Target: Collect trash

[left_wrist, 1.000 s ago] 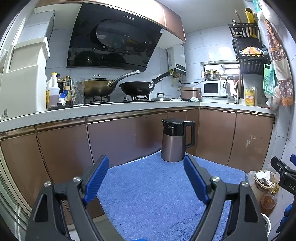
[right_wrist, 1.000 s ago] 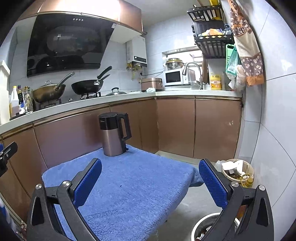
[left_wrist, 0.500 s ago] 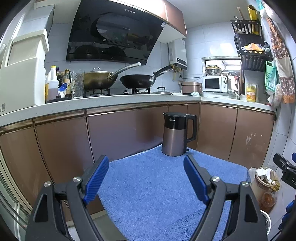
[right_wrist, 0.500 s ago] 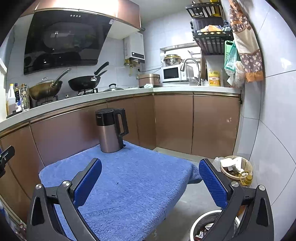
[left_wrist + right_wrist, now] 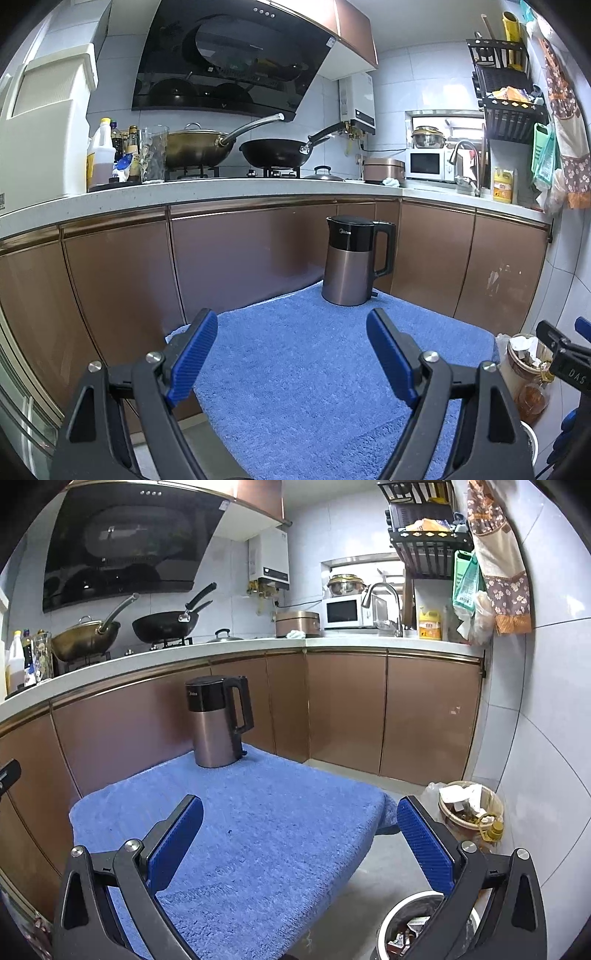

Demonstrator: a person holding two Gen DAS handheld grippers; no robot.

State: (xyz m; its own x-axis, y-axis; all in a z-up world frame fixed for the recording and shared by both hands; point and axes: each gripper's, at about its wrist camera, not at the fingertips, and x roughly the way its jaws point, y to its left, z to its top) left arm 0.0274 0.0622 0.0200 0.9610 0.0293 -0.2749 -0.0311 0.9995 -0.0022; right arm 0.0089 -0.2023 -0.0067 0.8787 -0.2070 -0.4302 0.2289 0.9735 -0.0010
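A small table covered with a blue towel (image 5: pixel 314 369) (image 5: pixel 258 830) stands before the kitchen cabinets. A steel and black kettle (image 5: pixel 352 260) (image 5: pixel 218 722) stands upright at its far edge. My left gripper (image 5: pixel 291 356) is open and empty above the towel's near side. My right gripper (image 5: pixel 301 843) is open and empty over the towel's near right corner. A round bin with trash (image 5: pixel 417 930) sits on the floor below the right gripper. A beige basket full of trash (image 5: pixel 471 805) (image 5: pixel 522 354) stands by the right wall. No loose trash shows on the towel.
Brown cabinets (image 5: pixel 240 254) run along the back under a white counter (image 5: pixel 221 184) with two woks, bottles, a microwave and a sink tap. A bottle (image 5: pixel 493 829) leans by the basket. The tiled wall (image 5: pixel 546 738) is close on the right.
Both grippers have dropped lower and moved slightly back, so the counter and kettle sit higher in view. Both stay open and empty.
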